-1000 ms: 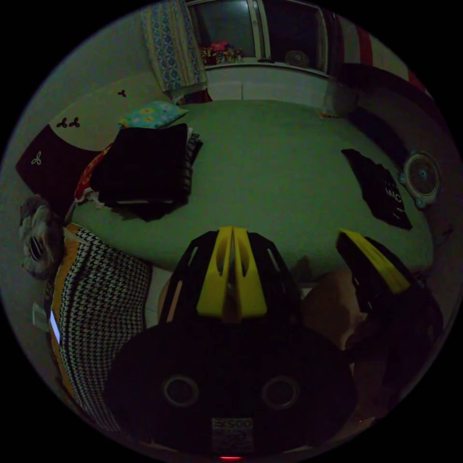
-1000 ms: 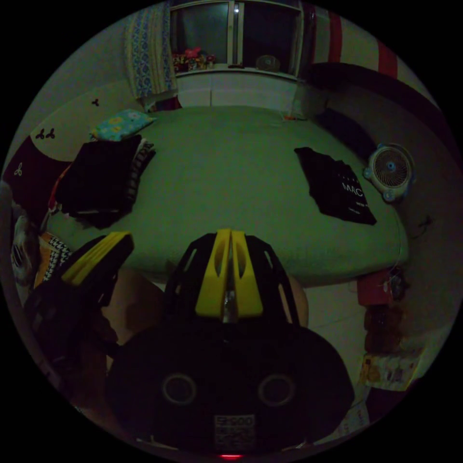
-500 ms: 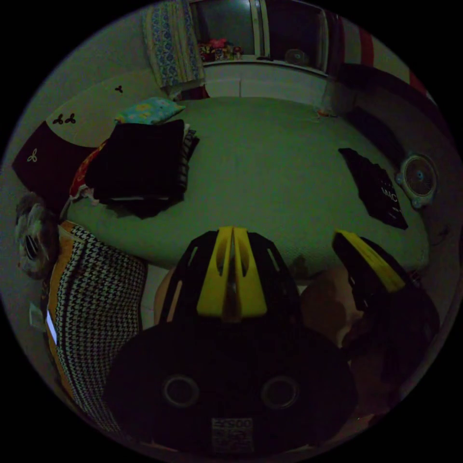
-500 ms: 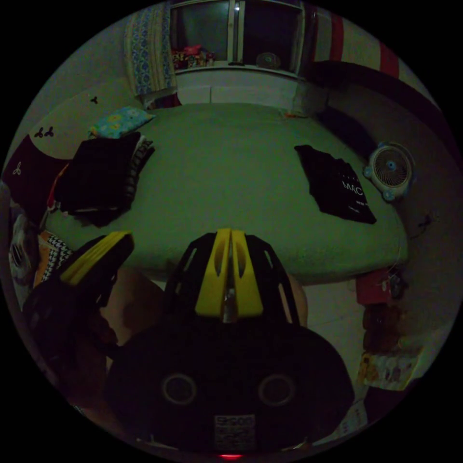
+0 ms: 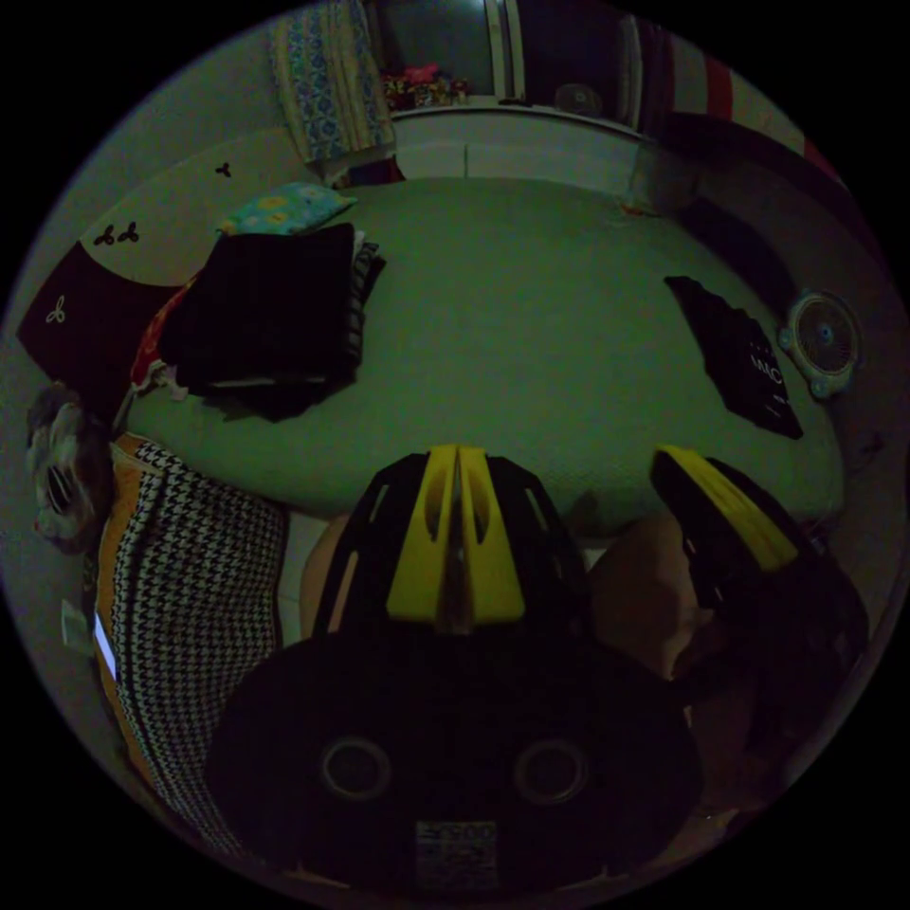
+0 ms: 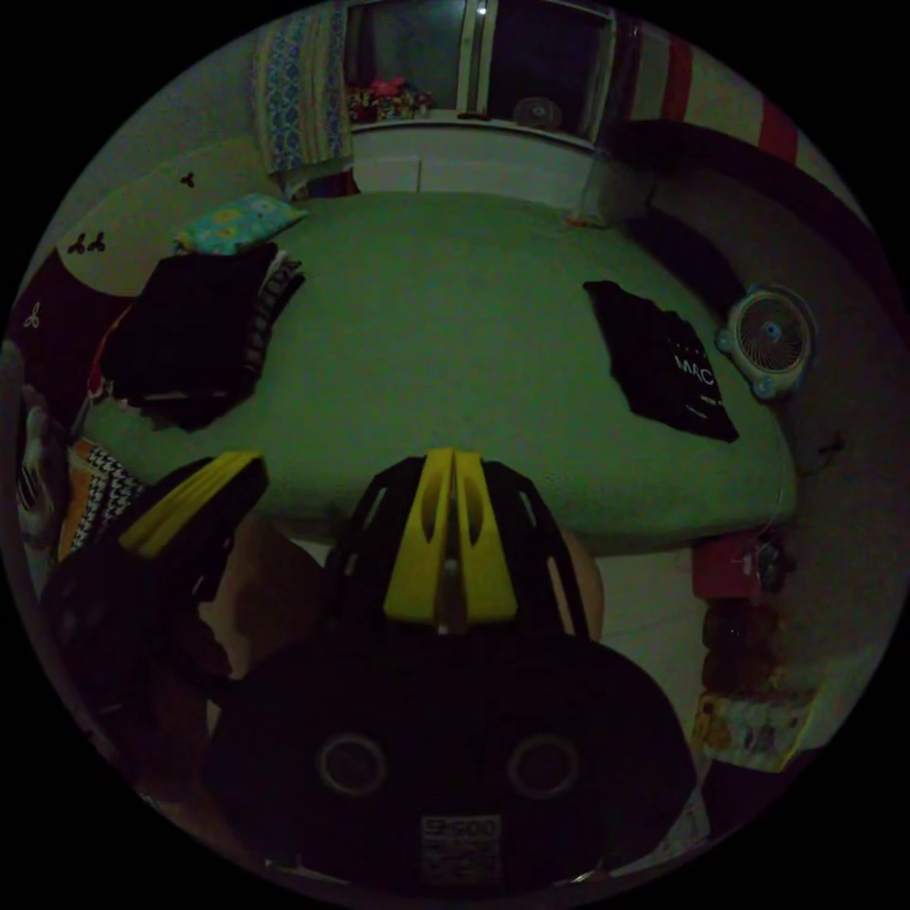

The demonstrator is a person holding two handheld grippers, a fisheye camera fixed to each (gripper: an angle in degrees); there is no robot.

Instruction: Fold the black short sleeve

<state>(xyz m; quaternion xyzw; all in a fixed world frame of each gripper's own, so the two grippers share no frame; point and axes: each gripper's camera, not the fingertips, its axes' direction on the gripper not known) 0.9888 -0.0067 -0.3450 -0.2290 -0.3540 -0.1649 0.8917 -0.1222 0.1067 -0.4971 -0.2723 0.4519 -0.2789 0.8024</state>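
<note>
Left gripper [image 5: 457, 455] jaws pressed together, empty, right gripper [image 6: 452, 460] likewise closed, empty, held side by side

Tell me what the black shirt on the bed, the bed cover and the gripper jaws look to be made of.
Black shirt: soft knit cloth, probably cotton; it lies limp and flat with a pale print. Bed cover: matte green fabric with a fine grainy texture, possibly terry; dim light leaves it open. Right gripper and left gripper: rigid yellow moulded plastic jaws with slots, on a black frame.
</note>
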